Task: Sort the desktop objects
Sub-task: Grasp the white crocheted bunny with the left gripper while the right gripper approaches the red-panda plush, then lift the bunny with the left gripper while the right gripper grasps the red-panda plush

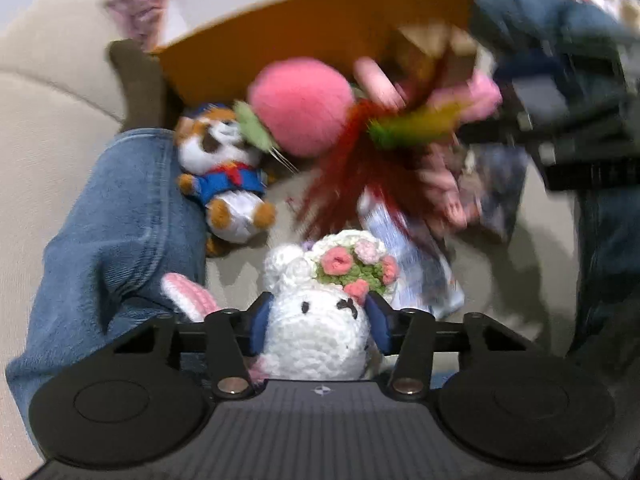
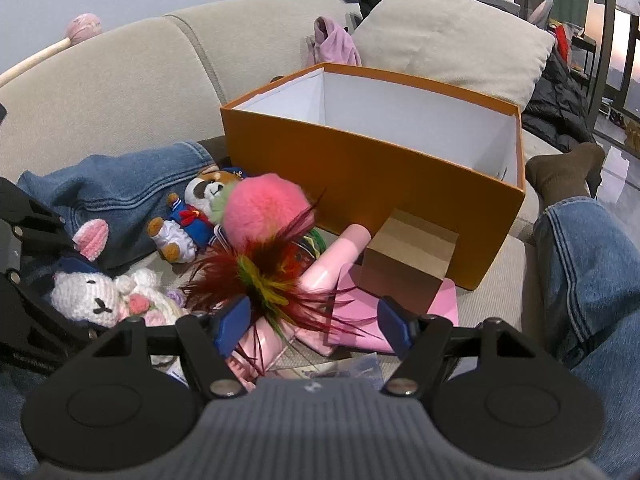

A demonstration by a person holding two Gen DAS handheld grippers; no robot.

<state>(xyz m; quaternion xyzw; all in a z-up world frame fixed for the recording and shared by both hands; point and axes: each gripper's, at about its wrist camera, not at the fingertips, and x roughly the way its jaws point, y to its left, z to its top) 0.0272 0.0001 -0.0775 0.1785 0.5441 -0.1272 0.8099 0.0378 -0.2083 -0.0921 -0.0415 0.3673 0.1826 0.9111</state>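
Crocheted white bunny (image 1: pixel 316 332) lies on the sofa beside a denim-clad leg, its head pinched between the blue pads of the left hand-held gripper (image 1: pixel 318 328); soft, light yarn, likely compressible, so the head suits holding. Right hand-held gripper (image 2: pixel 314 326) stands fairly wide around the feather toy (image 2: pixel 266 280), no firm grip evident; feathers look fragile. Orange box (image 2: pixel 360 176) sits open behind.

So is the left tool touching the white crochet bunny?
Touching: the left wrist view shows the left tool with both blue pads pressed against the white crochet bunny's head.
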